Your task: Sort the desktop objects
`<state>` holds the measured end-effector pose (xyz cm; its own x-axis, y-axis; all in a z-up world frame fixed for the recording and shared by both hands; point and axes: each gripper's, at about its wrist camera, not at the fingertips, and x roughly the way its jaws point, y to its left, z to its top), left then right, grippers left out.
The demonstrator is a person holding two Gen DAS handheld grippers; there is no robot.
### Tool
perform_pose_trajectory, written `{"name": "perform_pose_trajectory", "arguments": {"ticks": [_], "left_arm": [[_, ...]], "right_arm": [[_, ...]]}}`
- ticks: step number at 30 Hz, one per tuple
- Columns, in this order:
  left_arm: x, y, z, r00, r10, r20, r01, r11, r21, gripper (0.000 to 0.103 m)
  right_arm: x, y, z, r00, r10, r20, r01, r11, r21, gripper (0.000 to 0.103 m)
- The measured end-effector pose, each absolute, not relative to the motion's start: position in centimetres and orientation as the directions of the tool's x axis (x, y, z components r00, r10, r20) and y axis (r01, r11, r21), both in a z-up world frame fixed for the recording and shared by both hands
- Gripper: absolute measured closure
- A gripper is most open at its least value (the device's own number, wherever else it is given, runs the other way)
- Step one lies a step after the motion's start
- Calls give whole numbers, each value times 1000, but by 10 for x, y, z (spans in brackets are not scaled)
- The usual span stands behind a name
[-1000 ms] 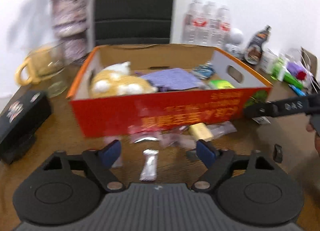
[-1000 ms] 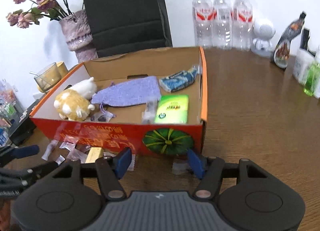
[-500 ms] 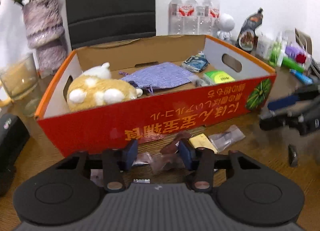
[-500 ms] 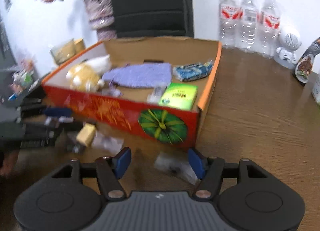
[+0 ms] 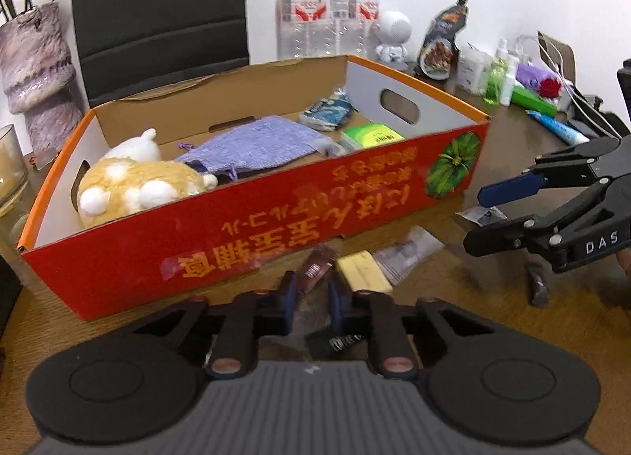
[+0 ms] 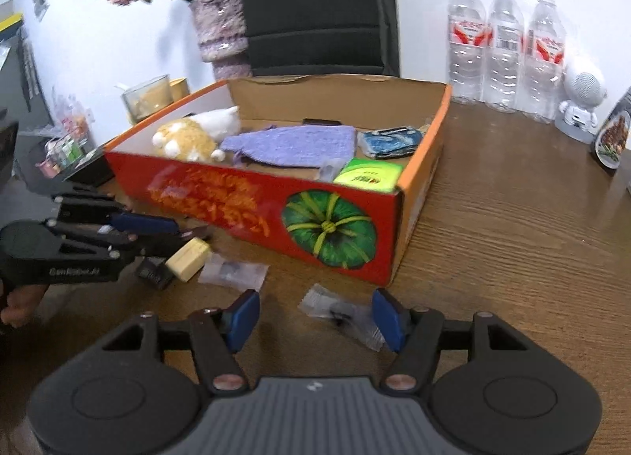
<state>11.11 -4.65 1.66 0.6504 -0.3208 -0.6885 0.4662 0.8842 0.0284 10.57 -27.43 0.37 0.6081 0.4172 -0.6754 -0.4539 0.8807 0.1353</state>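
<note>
An orange-red cardboard box (image 5: 252, 218) (image 6: 276, 214) holds a plush toy (image 5: 134, 186), a purple knit pouch (image 5: 256, 143), a blue packet (image 5: 327, 111) and a green packet (image 5: 370, 135). My left gripper (image 5: 311, 297) (image 6: 173, 230) is shut on a brown snack packet (image 5: 315, 269) in front of the box. A yellow block (image 5: 363, 269) (image 6: 189, 257) and a clear packet (image 5: 406, 253) lie beside it. My right gripper (image 6: 315, 317) (image 5: 473, 218) is open, its jaws either side of a clear packet (image 6: 339, 309) on the table.
Water bottles (image 6: 504, 40), a white figurine (image 6: 579, 100), a vase of flowers (image 6: 221, 29), a glass cup (image 6: 146, 96) and a black chair (image 6: 315, 9) stand behind the box. Bottles and clutter (image 5: 512, 80) sit at the right. A small black clip (image 5: 536, 285) lies on the table.
My left gripper has closed from wide open onto the brown packet and moved toward the box. My right gripper has swung left and lowered over the clear packet, staying open.
</note>
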Motion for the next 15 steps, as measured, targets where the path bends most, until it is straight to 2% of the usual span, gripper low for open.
{"name": "perform_pose_trajectory", "arguments": {"ticks": [2,4,6,15], "left_arm": [[105,-50,22,658,-328,-678,482,875,44,85],[103,-51,26,668,-335,-664,492,869,57,75],[107,-50,28,677,-340,-653,495,867,62,71],[124,-45,22,638,-379,-670,514,858,4,75]], "right_arm": [[98,-272,6,592,440,-675,-482,865,141,40],[91,-272,8,585,454,-672,-501,854,141,41],[88,-272,9,582,454,-675,-509,850,133,40],[98,-273,6,578,445,-684,-538,838,92,39]]}}
